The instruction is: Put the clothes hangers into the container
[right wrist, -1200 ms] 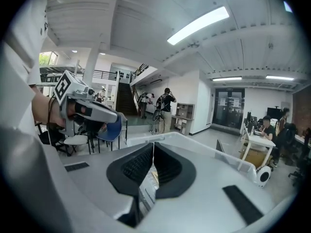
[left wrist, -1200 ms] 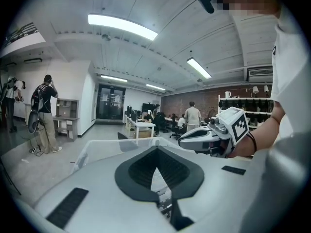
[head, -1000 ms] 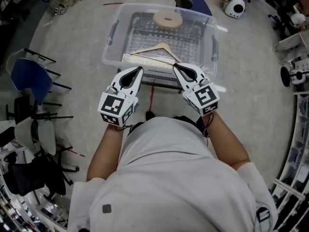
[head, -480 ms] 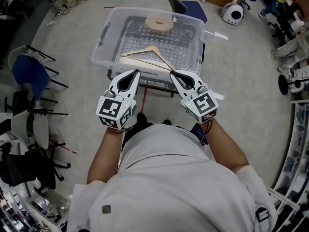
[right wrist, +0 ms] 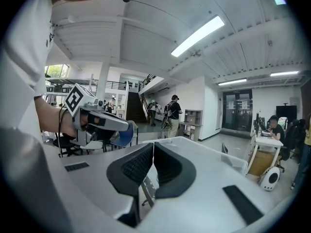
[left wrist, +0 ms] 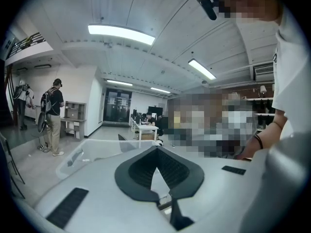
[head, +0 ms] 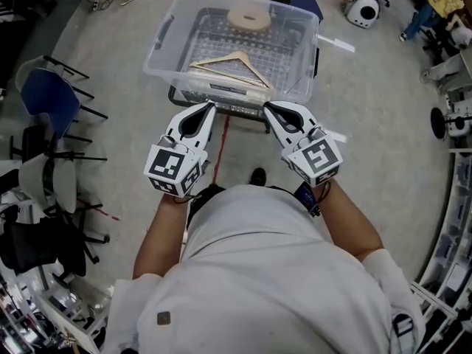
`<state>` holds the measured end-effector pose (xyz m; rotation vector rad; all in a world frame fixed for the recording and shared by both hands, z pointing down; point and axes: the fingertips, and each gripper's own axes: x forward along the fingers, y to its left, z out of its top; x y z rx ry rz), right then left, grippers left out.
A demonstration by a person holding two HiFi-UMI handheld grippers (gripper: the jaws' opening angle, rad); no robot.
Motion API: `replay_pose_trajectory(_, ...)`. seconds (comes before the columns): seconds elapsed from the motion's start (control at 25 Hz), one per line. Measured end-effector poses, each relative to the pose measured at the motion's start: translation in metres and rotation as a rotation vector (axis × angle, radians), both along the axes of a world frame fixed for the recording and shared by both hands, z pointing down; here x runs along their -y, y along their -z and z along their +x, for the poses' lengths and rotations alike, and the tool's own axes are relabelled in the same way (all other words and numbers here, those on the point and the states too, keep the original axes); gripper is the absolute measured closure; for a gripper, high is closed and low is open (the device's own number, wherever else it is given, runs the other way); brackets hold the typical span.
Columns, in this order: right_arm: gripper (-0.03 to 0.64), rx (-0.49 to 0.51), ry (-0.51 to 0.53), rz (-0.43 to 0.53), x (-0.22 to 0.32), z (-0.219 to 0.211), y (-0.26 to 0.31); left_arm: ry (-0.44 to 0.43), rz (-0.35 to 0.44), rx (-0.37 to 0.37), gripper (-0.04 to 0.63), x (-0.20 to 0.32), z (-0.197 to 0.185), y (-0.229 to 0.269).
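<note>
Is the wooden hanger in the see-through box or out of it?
In. The wooden hanger lies flat on the floor of the clear container, inside its walls.

One container (head: 158, 54) stands far centre, holding one wooden ring (head: 248, 18) at its far end. It also holds overlapping hangers (head: 214, 60), at least one, though the exact count is unclear. Near are two grippers, the left gripper (head: 212, 106) and the right gripper (head: 267, 106), and one blue chair (head: 48, 108) stands left.
</note>
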<state>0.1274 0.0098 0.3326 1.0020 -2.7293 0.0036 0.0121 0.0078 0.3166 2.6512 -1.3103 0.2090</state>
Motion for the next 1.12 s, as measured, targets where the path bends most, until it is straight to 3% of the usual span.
replay_pose_trajectory(0.56, 0.594, 0.024, -0.072, 0.027, -0.076, -0.101, 0.019, -0.062, 0.032, 0.024, 0.578, -0.066, -0.113, 0.009)
replay_pose_trajectory(1.12, 0.595, 0.008, -0.144, 0.051, -0.139, -0.148, 0.017, -0.144, 0.065, 0.006, 0.578, -0.113, -0.166, 0.014)
